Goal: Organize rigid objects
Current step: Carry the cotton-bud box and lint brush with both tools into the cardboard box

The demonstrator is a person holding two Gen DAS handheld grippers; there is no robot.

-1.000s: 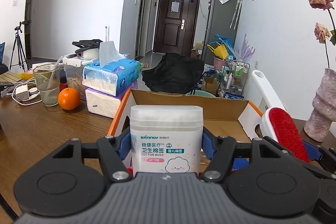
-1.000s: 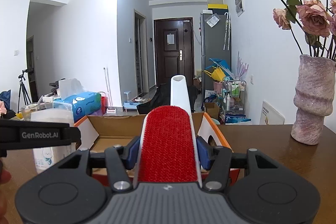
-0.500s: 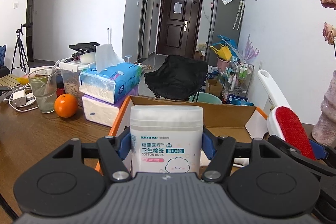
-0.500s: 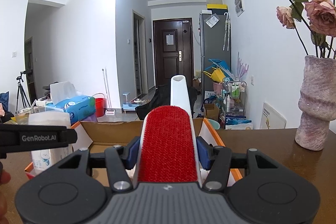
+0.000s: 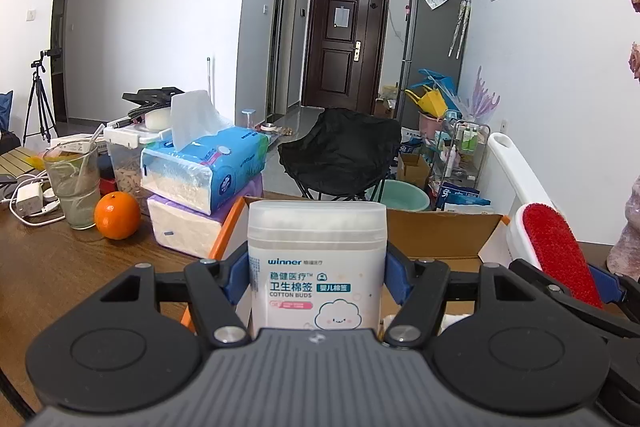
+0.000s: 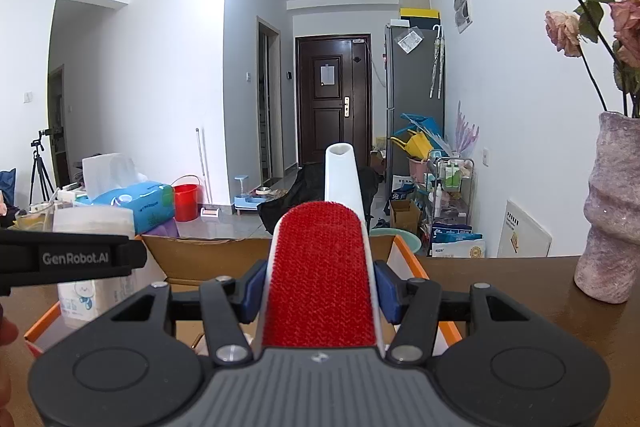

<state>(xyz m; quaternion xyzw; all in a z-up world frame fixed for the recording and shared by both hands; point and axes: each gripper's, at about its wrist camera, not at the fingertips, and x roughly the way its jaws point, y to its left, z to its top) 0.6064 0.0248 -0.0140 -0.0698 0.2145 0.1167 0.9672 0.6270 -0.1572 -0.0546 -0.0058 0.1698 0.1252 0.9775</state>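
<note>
Both hand-held grippers are loaded: the left hand-held gripper (image 5: 317, 277) has its blue pads clamped on the sides of a white cotton bud box (image 5: 317, 267), held upright with its label facing the camera, and the right hand-held gripper (image 6: 320, 291) is squeezed onto a lint brush (image 6: 322, 267), red bristle face up, white handle pointing away towards the far door. Biggest thing underneath is the brown wooden desk (image 5: 60, 267), and on it sits an open cardboard box (image 5: 440, 239) with orange edges, flaps up; both held items hang over or just in front of its open top, the cotton bud box at the left part and the lint brush at the right, though whether either touches the cardboard I cannot tell. From the right wrist view the left hand-held gripper shows side-on at the left edge with the cotton bud box in it. Left of the cardboard box, two tissue packs (image 5: 200, 179) are stacked, the blue one on top with a sheet sticking up. Far right, a mottled pink vase (image 6: 612, 211) with dried roses stands on the desk, well apart from the cardboard box. Beside the tissue packs there is a glass (image 5: 74, 183) with a straw, then an orange (image 5: 117, 215) just in front of it.
</note>
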